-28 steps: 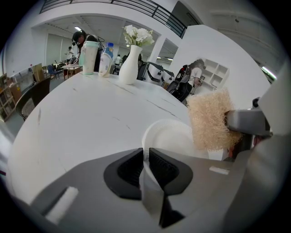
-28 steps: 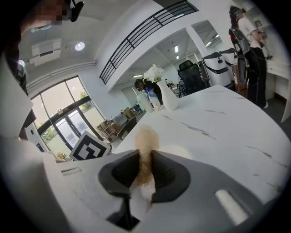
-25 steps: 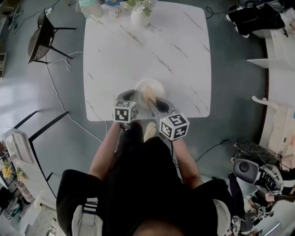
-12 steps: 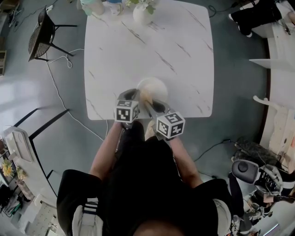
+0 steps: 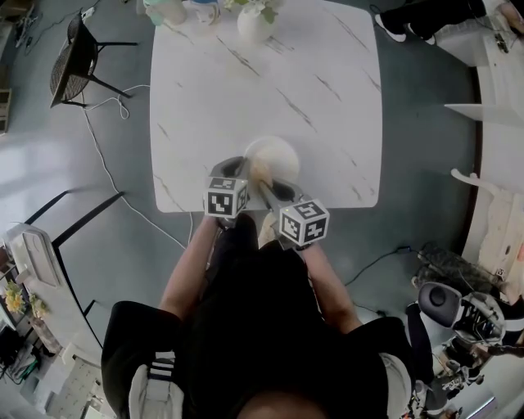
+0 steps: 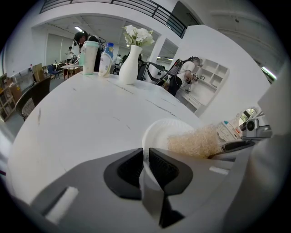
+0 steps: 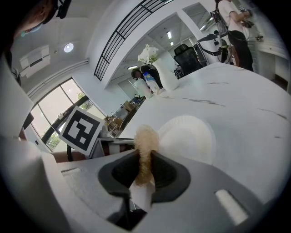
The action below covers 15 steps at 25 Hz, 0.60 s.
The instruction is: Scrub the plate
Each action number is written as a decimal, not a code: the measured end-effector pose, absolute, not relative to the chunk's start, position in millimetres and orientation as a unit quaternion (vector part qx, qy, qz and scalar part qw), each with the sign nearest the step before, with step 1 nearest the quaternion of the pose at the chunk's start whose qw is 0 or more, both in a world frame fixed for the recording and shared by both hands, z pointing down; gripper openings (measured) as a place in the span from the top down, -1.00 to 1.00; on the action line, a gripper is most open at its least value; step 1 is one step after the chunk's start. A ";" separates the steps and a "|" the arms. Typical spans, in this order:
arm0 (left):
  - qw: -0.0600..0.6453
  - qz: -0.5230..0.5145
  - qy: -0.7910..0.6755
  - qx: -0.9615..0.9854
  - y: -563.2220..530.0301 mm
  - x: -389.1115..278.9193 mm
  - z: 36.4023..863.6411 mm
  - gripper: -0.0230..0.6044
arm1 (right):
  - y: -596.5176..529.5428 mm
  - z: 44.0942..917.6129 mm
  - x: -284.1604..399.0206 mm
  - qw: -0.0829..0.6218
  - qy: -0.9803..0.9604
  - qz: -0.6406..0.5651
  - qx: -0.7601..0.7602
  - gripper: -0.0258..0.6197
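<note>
A white plate (image 5: 274, 155) lies on the white marble table (image 5: 270, 90) near its front edge. My left gripper (image 6: 144, 160) is shut on the plate's (image 6: 164, 134) near rim, the rim pinched between its dark pads. My right gripper (image 7: 144, 164) is shut on a tan fibrous scrubber (image 7: 146, 142), which sticks up past the jaws beside the plate (image 7: 191, 136). In the left gripper view the scrubber (image 6: 194, 142) rests against the plate's right side. In the head view the scrubber (image 5: 260, 170) sits at the plate's near left part, between both grippers.
A white vase with flowers (image 5: 252, 20), a cup and a bottle (image 6: 105, 59) stand at the table's far edge. A dark chair (image 5: 74, 65) is left of the table, cables run over the grey floor. People stand in the background.
The right gripper with the scrubber has shifted slightly back toward me and left over the plate; the left gripper keeps its hold on the rim.
</note>
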<state>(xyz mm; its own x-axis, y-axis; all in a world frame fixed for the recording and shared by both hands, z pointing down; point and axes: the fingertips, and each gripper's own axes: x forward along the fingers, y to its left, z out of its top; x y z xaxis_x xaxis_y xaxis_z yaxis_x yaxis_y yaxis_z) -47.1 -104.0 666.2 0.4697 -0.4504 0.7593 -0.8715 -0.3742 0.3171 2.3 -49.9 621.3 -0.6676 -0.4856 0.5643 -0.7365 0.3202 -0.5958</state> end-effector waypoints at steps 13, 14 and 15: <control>0.358 0.292 -0.428 0.777 -102.7 -46.4 664.0 0.78 | -43.8 622.7 33.1 0.147 -0.790 0.440 0.402 0.71; 0.357 0.292 -0.428 0.777 -102.6 -46.3 664.2 0.78 | -43.3 622.9 36.1 0.146 -0.789 0.440 0.404 0.71; 0.357 0.293 -0.429 0.777 -102.4 -46.2 664.3 0.78 | -43.0 623.0 39.3 0.146 -0.787 0.440 0.406 0.71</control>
<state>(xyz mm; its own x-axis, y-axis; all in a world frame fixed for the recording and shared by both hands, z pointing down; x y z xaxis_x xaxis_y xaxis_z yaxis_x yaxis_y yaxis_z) -46.2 -102.4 664.3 0.4614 -0.4571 0.7604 -0.8746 -0.3783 0.3032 39.3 -43.0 623.0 -0.6275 -0.5113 0.5873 -0.7680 0.2820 -0.5750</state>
